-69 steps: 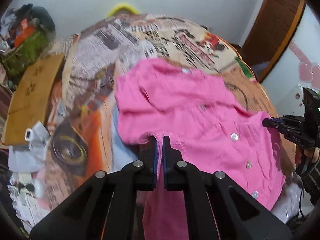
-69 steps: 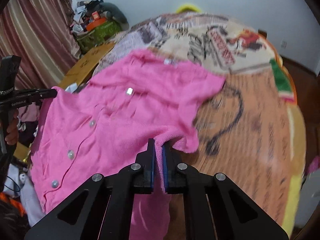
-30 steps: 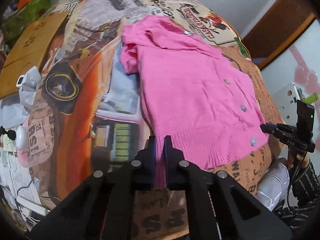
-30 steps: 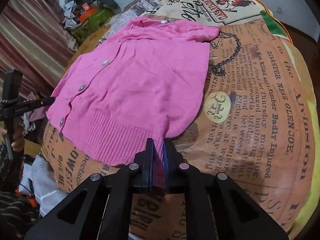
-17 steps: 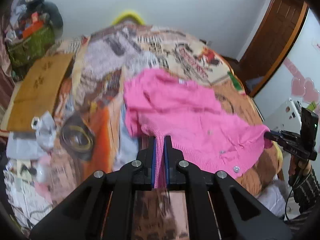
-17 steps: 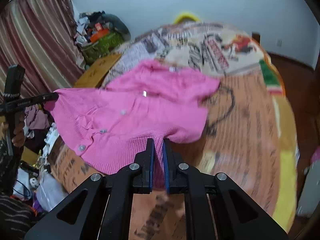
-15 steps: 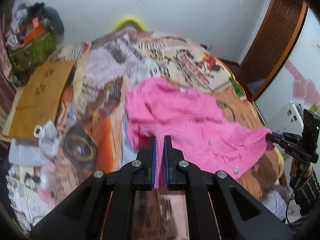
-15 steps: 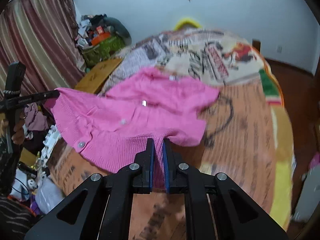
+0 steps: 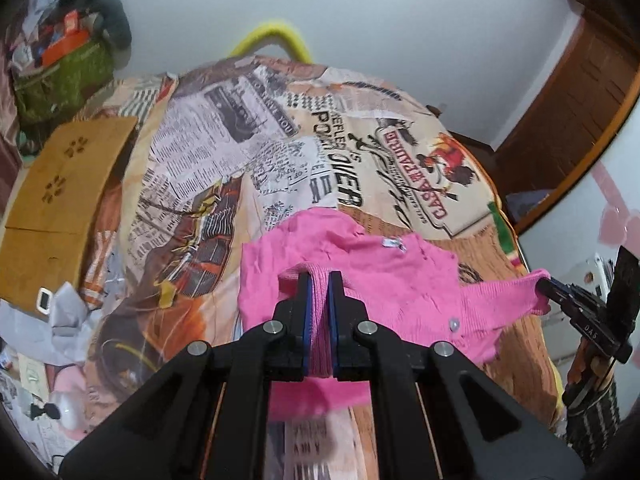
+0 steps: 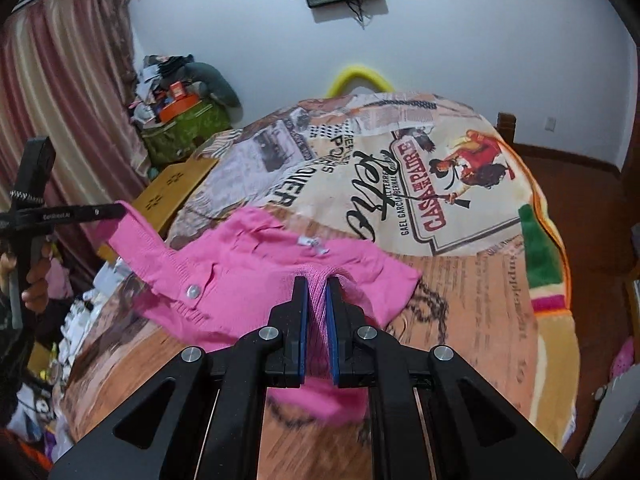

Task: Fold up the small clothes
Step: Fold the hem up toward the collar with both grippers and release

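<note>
at six o'clock, both the left gripper [image 9: 319,312] and right gripper [image 10: 317,312] pinch the soft, light pink knitted cardigan's [image 9: 384,280] ribbed hem corners.

Left gripper [image 9: 319,280]: two matte black fingers are showing blue pads on their inner faces, with black triangular cut-out arms behind carrying four round silver screws. Right gripper [image 10: 317,285] is showing the same build and screw layout. Seen from the left gripper's camera, the right gripper's side is bearing small white lettering, and a striped dark sleeve [image 9: 592,424] is showing below it.
</note>
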